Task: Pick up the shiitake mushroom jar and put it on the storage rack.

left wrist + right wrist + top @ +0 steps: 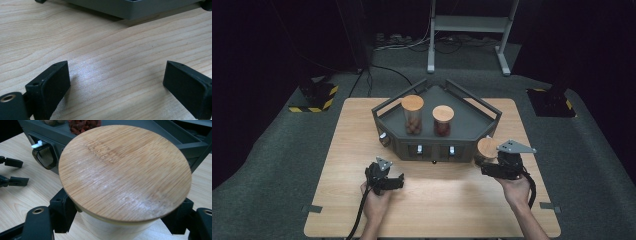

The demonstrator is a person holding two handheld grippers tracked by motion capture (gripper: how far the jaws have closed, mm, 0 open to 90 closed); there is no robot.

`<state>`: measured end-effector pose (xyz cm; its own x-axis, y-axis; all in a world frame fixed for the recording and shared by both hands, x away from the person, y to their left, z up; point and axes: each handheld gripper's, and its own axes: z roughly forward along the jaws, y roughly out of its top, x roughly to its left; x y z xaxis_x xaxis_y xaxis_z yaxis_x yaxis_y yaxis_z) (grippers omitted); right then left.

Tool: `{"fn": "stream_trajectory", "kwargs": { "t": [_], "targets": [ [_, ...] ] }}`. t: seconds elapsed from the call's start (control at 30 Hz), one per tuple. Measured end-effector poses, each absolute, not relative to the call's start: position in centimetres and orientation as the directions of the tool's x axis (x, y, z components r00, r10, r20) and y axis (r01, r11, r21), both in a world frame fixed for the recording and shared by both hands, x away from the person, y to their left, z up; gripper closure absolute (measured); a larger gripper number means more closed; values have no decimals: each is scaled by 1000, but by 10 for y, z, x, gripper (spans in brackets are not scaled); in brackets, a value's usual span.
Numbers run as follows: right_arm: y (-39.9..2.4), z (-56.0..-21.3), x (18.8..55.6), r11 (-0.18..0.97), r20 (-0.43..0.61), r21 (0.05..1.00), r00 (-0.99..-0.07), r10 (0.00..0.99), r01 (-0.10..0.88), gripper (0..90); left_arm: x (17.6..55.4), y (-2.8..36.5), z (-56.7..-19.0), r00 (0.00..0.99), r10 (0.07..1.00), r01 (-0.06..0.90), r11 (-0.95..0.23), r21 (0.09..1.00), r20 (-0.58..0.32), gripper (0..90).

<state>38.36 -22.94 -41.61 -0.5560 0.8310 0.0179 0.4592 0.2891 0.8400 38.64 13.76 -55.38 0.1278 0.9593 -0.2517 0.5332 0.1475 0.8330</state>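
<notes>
Held jar: a round jar with a flat bamboo-wood lid [125, 170] and a pale body; it is at the right front corner of the dark grey angular tray [482, 132], just beside the tray wall, seen there in the high view [487, 148].
Right gripper: the black two-jaw gripper [492, 162] in the person's right hand [514, 189] has its jaws closed on the jar, one jaw on each side of the body just under the lid; a grey three-cornered plate sits on top of it.
Height of the jar: I cannot tell if its bottom touches the table.
Tray: it stands on the far half of the light wooden table [337, 165], with rails around its rim and small white latches on its front wall.
Other jars: two glass jars with wooden lids stand inside the tray, a taller one with brown round pieces [413, 115] at the left, a shorter one with red content [443, 121] just beside it at the right.
Left gripper: the second black gripper [384, 177], in the left hand [374, 200], is in front of the tray, near its left half; the jaws stand wide apart over bare wood and hold nothing.
Cable: a black cable goes from the left gripper toward the near table edge.
</notes>
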Motion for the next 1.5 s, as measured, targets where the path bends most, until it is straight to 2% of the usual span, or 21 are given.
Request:
{"fn": "stream_trajectory", "kwargs": {
  "t": [0.87, 1.5],
  "targets": [
    [-216, -388, 392, 336, 5, 825, -600, 800, 455, 250, 386, 138, -554, 128, 959, 533, 147, 833, -252, 68],
    [-211, -372, 404, 311, 46, 827, -608, 793, 468, 250, 386, 138, -554, 128, 959, 534, 147, 833, -251, 68]
  ]
}}
